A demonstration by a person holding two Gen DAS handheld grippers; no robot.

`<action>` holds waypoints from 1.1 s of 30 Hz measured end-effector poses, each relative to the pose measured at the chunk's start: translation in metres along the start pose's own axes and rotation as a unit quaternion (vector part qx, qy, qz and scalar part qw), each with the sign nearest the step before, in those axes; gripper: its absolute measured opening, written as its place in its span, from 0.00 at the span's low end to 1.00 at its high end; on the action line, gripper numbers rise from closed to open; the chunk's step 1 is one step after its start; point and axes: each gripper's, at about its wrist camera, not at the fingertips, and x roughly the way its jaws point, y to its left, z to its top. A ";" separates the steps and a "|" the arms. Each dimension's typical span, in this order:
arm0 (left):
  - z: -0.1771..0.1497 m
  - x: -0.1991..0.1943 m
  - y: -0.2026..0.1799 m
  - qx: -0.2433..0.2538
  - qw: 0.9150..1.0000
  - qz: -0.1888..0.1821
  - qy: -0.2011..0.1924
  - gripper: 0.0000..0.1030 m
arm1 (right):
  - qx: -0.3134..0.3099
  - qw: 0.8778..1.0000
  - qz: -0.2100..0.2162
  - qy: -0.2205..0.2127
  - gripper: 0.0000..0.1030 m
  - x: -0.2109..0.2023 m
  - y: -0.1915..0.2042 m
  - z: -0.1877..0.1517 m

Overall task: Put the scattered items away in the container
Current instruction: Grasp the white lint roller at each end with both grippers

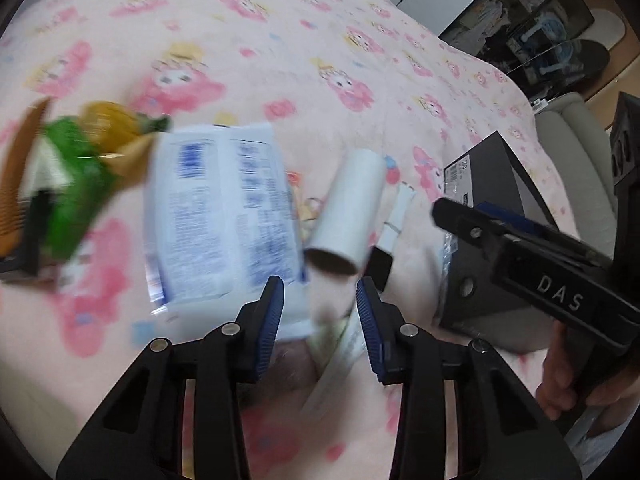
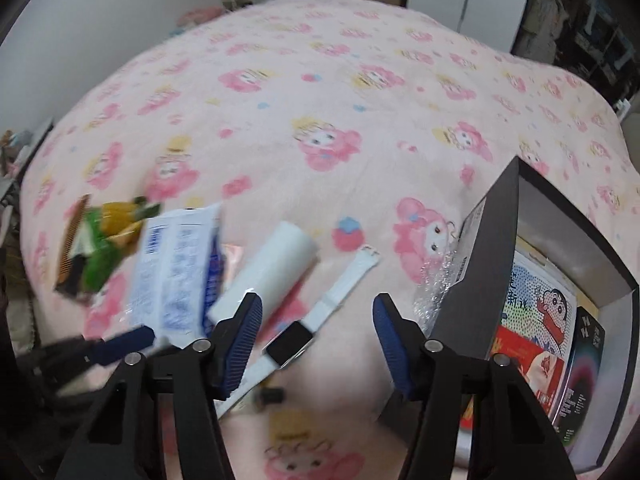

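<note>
Both grippers' fingers spread wide, empty; one watch, one roll, one box.

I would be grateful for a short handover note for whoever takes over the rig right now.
Left gripper: open, empty, hovering over the near edge of the white-and-blue packet.
Right gripper: open, empty, above the white smartwatch.
Dark box sits on the right of the bed; a few printed packs already lie inside.
Left on the blanket: packet, white roll, smartwatch, green snack bag, comb, and a small dark item by the watch strap, too blurred to identify.
</note>
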 end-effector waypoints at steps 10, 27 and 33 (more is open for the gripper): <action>0.014 0.036 -0.005 -0.019 0.999 -0.040 0.015 0.12 | 0.021 0.999 -0.022 0.014 0.50 0.025 0.003 0.003; 0.002 -0.027 0.021 0.038 0.999 -0.031 0.006 0.08 | 0.041 0.995 0.085 0.042 0.51 0.063 0.028 0.017; -0.003 -0.026 0.025 0.033 0.999 -0.035 0.006 0.10 | 0.089 0.982 0.158 0.051 0.51 0.049 0.021 -0.006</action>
